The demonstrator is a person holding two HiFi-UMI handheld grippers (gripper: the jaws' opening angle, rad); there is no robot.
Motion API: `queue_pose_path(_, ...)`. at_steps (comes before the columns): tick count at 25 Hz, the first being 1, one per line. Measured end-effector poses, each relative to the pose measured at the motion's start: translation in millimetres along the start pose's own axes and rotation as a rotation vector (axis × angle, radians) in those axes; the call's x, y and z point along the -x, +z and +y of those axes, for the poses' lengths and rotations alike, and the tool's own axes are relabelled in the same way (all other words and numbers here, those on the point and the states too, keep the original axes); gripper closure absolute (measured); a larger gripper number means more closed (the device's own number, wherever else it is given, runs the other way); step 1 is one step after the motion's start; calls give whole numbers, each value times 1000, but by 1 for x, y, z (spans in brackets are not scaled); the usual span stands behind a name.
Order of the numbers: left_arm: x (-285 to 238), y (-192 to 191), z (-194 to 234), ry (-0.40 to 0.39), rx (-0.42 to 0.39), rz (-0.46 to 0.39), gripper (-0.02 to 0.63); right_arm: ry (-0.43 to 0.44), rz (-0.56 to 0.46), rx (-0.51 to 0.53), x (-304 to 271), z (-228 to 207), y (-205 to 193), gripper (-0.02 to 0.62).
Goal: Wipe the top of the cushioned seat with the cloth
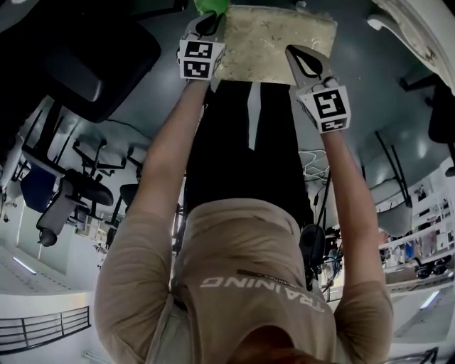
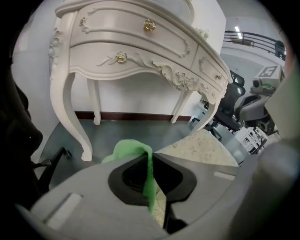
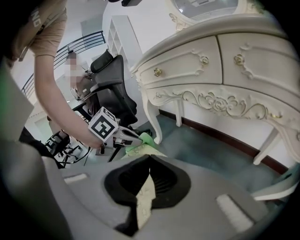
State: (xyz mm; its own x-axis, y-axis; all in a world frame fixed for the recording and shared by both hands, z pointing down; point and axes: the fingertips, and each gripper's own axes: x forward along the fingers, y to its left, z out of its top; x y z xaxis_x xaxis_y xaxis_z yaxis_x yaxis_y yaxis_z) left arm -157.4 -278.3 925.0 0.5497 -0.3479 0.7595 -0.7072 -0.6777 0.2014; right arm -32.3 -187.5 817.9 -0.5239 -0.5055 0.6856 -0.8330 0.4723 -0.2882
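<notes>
At twelve o'clock in the head view sits the seat (image 1: 277, 35). The left tongs (image 1: 206, 23) pinch the cloth (image 1: 211, 6), which looks soft and limp and is best held bunched. The right tongs (image 1: 302, 60) are pressed together, empty.

Cloth (image 2: 127, 151) x1, seat (image 1: 274, 39) x1

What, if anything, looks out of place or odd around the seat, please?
Only the cloth: the left gripper pinches it in a bunch at the seat's corner, and it hangs mostly past the cushion's edge. Nothing looks spilled or damaged.
</notes>
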Motion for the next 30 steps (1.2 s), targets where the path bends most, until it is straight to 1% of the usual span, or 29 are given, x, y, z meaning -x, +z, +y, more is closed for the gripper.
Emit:
queue_pose_path(3,-12,0,-19,-20,-27,34,581,-6,-1,-1,9,-10,-16,591)
queue_pose_path(6,-16,5,-44,-75,-84,57,581,-21,-15,-11,18,-17,-24,591)
queue_pose_path(8,-21,8,-61,-104,-106,67,581,-29,-28,-22,23,-20,-28,591)
queue_pose_path(13,-38,12,-93,-115,-95,73,581,-44,-55,-53,38,-31,-44,591)
queue_pose_path(17,-56,21,-130,-135,-98,65,581,-54,-60,-60,55,-45,-65,591)
queue_pose_path(25,-95,42,-210,-164,-93,63,581,-115,-55,-102,113,-94,-109,591)
queue_pose_path(30,-119,48,-257,-212,-123,71,581,-163,-53,-159,132,-128,-140,592)
